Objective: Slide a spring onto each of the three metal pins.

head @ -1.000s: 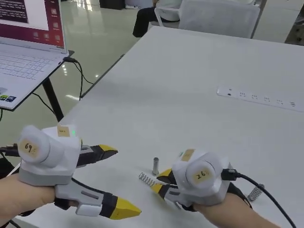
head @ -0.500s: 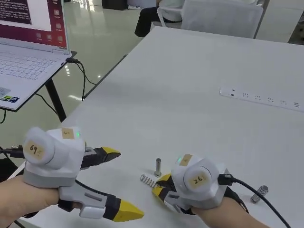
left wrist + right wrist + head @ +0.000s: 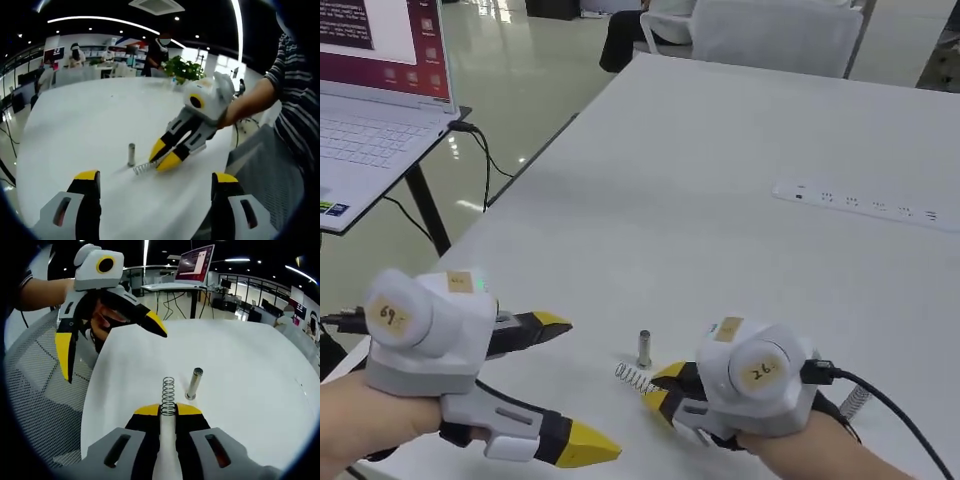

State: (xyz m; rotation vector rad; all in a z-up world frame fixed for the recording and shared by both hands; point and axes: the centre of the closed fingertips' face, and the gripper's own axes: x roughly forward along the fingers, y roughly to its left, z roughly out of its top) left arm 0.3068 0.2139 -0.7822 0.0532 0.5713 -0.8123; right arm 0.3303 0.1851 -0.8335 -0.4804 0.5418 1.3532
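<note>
A short metal pin point(image 3: 644, 347) stands upright on the white table point(image 3: 740, 200); it also appears as the pin point(image 3: 192, 383) and the pin point(image 3: 131, 154). My right gripper point(image 3: 658, 386) is shut on one end of a spring point(image 3: 631, 377), which lies low just left of the pin. The spring point(image 3: 168, 388) sticks out forward from the shut jaws of my right gripper point(image 3: 168, 410). My left gripper point(image 3: 570, 385) is open with nothing between its jaws, at the table's near left corner. Another spring point(image 3: 854, 401) lies behind the right hand.
A white power strip point(image 3: 865, 206) lies at the far right of the table. A laptop point(image 3: 370, 110) sits on a stand to the left, with a cable hanging down. A mesh chair point(image 3: 40, 390) is beside the table edge. People sit in the background.
The right gripper with the spring has stayed close beside the pin, shifting only slightly. The left gripper holds its place. The head camera has moved a little.
</note>
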